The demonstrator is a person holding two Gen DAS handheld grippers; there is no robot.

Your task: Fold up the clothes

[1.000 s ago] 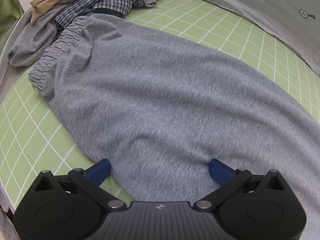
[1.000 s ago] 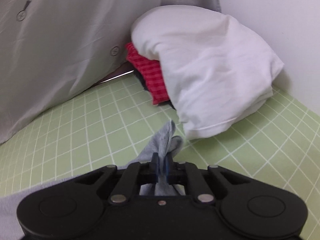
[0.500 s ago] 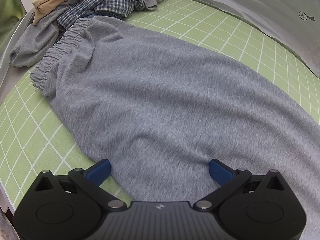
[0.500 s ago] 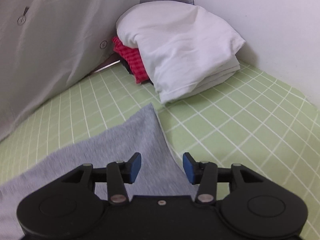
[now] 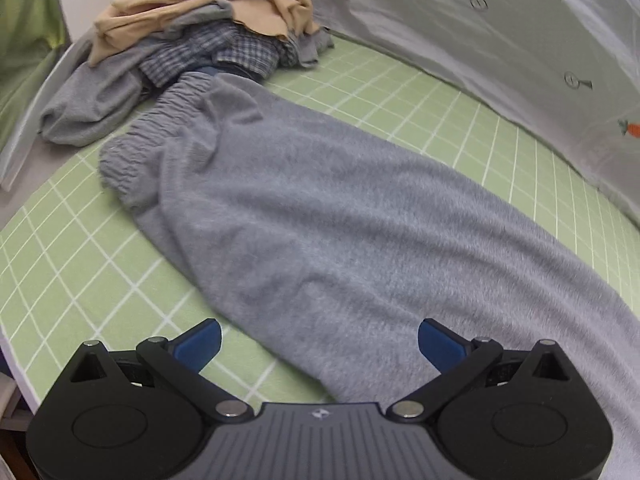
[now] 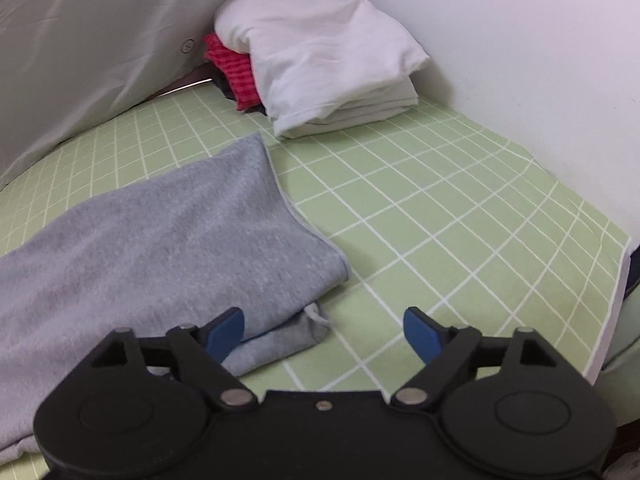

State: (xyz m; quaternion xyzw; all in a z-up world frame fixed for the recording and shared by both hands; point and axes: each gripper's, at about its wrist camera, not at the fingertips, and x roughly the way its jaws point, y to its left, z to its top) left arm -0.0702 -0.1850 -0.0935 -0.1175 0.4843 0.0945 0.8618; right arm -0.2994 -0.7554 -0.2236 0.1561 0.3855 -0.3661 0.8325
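Note:
Grey sweatpants (image 5: 320, 216) lie stretched flat across the green checked sheet (image 5: 72, 264), with the gathered waistband (image 5: 160, 128) at the far left. My left gripper (image 5: 319, 342) hovers open over the near edge of the pants, nothing between its blue pads. In the right wrist view the leg end of the sweatpants (image 6: 192, 232) lies on the sheet (image 6: 440, 216), its hem corner folded under near the left pad. My right gripper (image 6: 323, 330) is just right of that hem, its jaws opening wide with no cloth between them.
A heap of unfolded clothes (image 5: 200, 28), tan, plaid and grey, sits beyond the waistband. A folded stack with a white garment (image 6: 320, 52) over a red one (image 6: 232, 68) rests in the far corner by the white wall (image 6: 520, 40). A grey curtain (image 5: 500, 32) runs along the back.
My right gripper let go of the pant leg end, opened wide and drew back to the right; the hem now lies on the sheet. My left gripper pulled back and rose slightly, still open.

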